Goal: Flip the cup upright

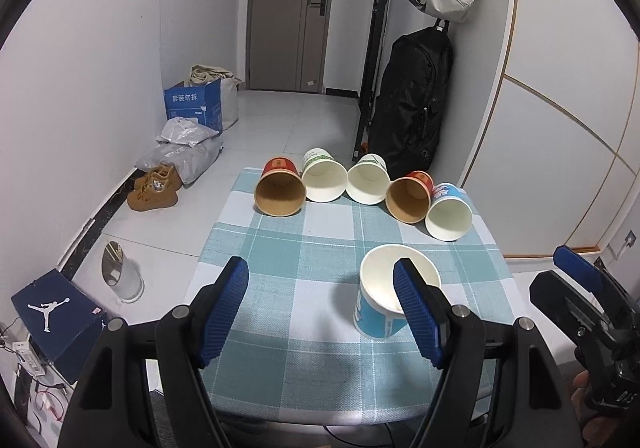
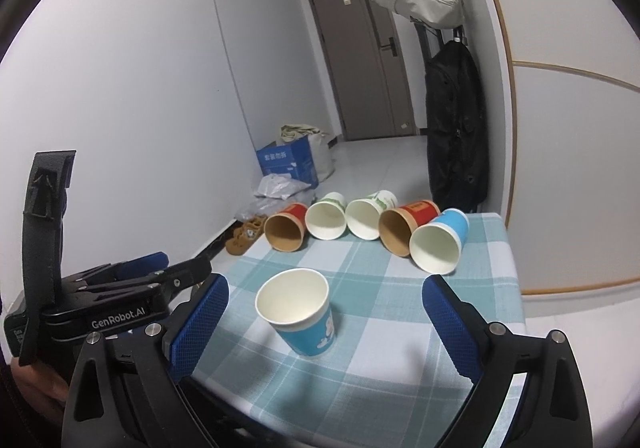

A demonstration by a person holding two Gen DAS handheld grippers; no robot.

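Observation:
A blue-and-white paper cup stands upright near the front of the checked table; it also shows in the right wrist view. Several cups lie on their sides in a row at the far edge: red, green-white, green-white, red, blue. My left gripper is open and empty, its right finger in front of the upright cup. My right gripper is open and empty, with the upright cup between and beyond its fingers.
The table's right side runs along a white wall. A black backpack hangs behind the table. Shoes, bags and a blue box lie on the floor at left. The right gripper's body shows at the right of the left view.

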